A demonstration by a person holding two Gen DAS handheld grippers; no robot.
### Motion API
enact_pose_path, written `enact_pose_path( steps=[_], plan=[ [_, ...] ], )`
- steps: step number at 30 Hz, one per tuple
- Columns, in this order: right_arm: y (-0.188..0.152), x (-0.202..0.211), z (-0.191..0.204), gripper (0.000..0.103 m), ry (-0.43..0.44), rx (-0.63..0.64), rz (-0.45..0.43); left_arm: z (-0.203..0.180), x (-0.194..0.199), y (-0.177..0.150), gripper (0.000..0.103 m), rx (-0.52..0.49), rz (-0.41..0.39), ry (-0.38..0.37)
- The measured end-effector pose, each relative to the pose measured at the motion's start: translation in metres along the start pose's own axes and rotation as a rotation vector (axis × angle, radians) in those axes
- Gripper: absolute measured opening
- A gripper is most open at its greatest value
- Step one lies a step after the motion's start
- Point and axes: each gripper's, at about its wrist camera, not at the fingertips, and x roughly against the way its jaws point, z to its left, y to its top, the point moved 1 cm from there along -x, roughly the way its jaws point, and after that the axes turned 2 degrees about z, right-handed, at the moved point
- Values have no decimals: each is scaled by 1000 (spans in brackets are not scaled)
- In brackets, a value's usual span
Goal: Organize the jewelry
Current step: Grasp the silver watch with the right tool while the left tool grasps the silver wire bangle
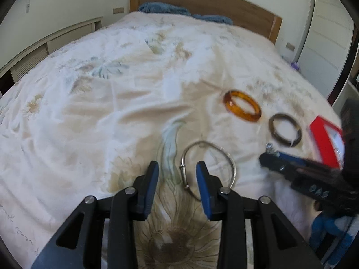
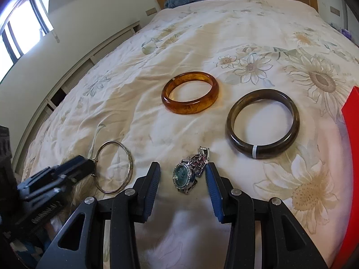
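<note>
Left hand-held gripper (image 1: 177,168) open over silver bangle (image 1: 208,168), right hand-held gripper (image 2: 182,170) open around watch (image 2: 184,176)

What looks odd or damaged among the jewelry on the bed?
The dark bangle has a pale band across its near edge, possibly a repair or tape. The watch lies with its bracelet bunched up. The amber bangle and silver bangle look fine.
</note>
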Motion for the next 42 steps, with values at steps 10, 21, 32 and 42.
enact_pose_path(
  steps=[10, 21, 32, 42],
  plan=[
    [-2, -1, -5, 42, 21, -5, -9, -10, -14, -3, 33, -7, 46, -80],
    [-3, -8, -12, 39, 46, -15, -5, -9, -45, -8, 24, 0, 138, -24],
    [-7, -2, -9, 22, 40, -2, 8, -19, -39, -5, 5, -51, 116, 33],
    [-28, 54, -1, 21, 61, -20, -21, -26, -10, -9, 5, -45, 133, 34]
  ],
)
